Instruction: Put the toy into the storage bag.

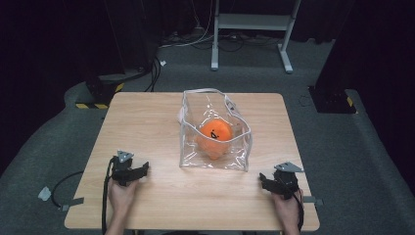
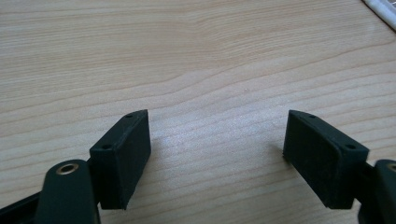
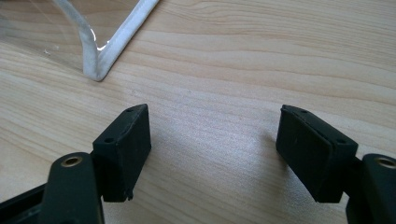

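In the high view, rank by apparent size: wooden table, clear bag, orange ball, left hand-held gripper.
1. Wooden table
2. Clear bag
3. Orange ball and left hand-held gripper: look about alike, so unranked.

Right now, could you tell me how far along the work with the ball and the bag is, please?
Done, it seems: the orange ball sits inside the clear bag, upright mid-table. In hand: nothing; the left gripper and right gripper rest on the table either side, jaws open and empty. Left: nothing the scene shows.
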`<state>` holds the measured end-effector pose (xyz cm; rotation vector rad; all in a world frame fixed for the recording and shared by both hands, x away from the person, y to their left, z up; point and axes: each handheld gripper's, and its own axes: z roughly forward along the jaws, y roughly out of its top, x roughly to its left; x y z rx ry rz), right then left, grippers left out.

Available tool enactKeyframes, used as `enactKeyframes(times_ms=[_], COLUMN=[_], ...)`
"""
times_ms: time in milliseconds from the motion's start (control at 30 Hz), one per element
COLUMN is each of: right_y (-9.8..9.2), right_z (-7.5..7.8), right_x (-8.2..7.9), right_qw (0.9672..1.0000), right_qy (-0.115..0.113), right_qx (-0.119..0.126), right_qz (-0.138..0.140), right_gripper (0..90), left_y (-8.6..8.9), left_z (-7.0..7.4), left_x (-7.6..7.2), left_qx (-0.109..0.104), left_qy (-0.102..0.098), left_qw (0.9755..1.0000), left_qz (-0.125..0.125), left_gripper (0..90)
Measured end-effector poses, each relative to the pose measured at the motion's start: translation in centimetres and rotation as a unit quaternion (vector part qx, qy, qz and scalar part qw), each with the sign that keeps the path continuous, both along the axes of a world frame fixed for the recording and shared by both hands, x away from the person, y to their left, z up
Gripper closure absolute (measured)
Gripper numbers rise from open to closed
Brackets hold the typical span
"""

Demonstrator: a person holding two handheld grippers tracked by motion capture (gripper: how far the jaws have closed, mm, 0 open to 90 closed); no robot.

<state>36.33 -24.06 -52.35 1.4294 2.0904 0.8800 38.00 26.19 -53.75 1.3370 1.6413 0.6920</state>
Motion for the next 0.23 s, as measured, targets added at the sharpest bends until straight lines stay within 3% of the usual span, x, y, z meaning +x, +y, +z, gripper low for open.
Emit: enactKeyframes(times_ms=[233], right_y=[0.0], right_z=[0.0], right_x=[0.01], right_qw=[1.0], right_qy=[0.0], right_qx=[0.0], right_qz=[0.0], right_gripper=[26.0], left_y=[-0.02], left_z=[-0.01], left_x=[0.0], left_qx=[-0.001], left_qy=[-0.001], left_qw=[1.0], left_qz=[0.001], left_gripper=[22.7])
